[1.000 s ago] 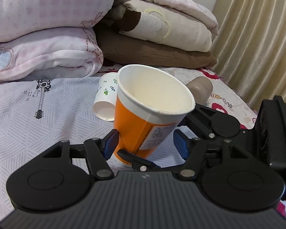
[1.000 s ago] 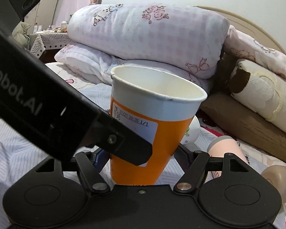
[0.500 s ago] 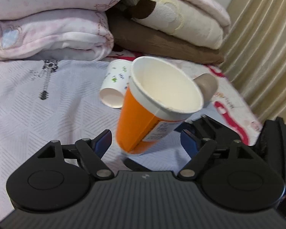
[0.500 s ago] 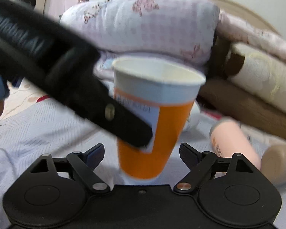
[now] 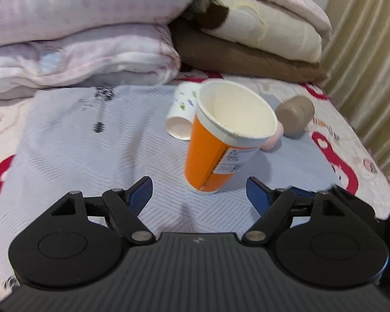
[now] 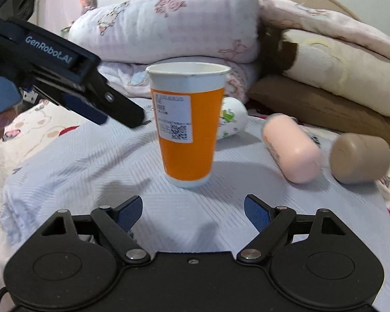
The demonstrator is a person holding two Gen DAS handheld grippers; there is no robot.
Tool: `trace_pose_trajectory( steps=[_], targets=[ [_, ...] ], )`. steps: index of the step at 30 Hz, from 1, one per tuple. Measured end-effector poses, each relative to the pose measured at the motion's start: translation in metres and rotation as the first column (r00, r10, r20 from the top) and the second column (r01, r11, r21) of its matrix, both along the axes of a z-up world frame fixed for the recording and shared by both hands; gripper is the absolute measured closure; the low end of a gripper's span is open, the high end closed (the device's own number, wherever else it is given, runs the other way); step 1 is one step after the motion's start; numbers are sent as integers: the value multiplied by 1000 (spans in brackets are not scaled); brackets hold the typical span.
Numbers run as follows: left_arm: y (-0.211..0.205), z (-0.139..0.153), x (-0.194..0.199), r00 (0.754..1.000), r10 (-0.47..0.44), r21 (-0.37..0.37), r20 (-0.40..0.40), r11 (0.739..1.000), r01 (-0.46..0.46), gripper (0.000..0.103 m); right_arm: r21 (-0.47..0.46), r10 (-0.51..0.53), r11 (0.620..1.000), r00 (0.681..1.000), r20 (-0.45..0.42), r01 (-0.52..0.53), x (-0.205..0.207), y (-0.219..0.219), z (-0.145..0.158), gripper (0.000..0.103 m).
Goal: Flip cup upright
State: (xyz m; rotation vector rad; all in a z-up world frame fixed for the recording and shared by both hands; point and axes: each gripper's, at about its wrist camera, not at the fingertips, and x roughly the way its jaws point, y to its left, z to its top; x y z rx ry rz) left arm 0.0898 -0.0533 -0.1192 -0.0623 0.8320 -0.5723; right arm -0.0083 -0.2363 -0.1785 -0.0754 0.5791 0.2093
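Already upright, by the look of it — the orange cup (image 6: 188, 130) stands mouth-up on the pale striped bedsheet (image 6: 78, 171), its long axis close to vertical in the right wrist view, leaning a touch to the right in the left wrist view, which the fisheye may exaggerate. Behind it, stacked quilts (image 6: 169, 23); beside it lie a white printed cup (image 6: 232, 118) on its side, touching or just behind the orange one, plus a pink tube (image 6: 290, 150) and a brown cylinder (image 6: 358, 158) off to the right, apart. The orange cup sits dead ahead of both claws, just beyond the fingertips, inside neither. Right gripper (image 6: 193, 212): fingers spread wide, nothing between them. Left gripper (image 5: 200, 193): likewise spread and empty — in the right wrist view its tip (image 6: 122, 110) hangs near the cup's left side without touching. Both are about equally near. The cup itself: white rolled rim, orange wall, white label with a printed code, white base flat on the cloth, inside clean and empty. I judge the flip done; only backing away remains, and soft bedding could tip it.
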Motion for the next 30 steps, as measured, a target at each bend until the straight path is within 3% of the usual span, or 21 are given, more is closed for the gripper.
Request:
trace_pose_trajectory(
  steps=[5, 13, 21, 25, 30],
  targets=[
    [16, 25, -20, 995, 104, 63, -5, 993, -103, 24, 3, -60, 998, 998, 31, 60, -14, -10, 31, 15],
    [26, 73, -74, 985, 154, 86, 76, 983, -160, 21, -1, -92, 996, 992, 84, 92, -34, -12, 78, 15],
    [33, 104, -118, 974, 200, 106, 109, 971, -212, 4, -8, -168, 985, 980, 108, 170, -85, 0, 140, 14],
    [39, 107, -131, 966, 237, 170, 100, 953, -251, 0, 9, -191, 982, 977, 92, 191, -106, 5, 161, 14],
    [49, 109, -135, 963, 255, 228, 89, 936, -269, 0, 28, -312, 950, 948, 70, 310, -115, 3, 175, 1]
  ],
)
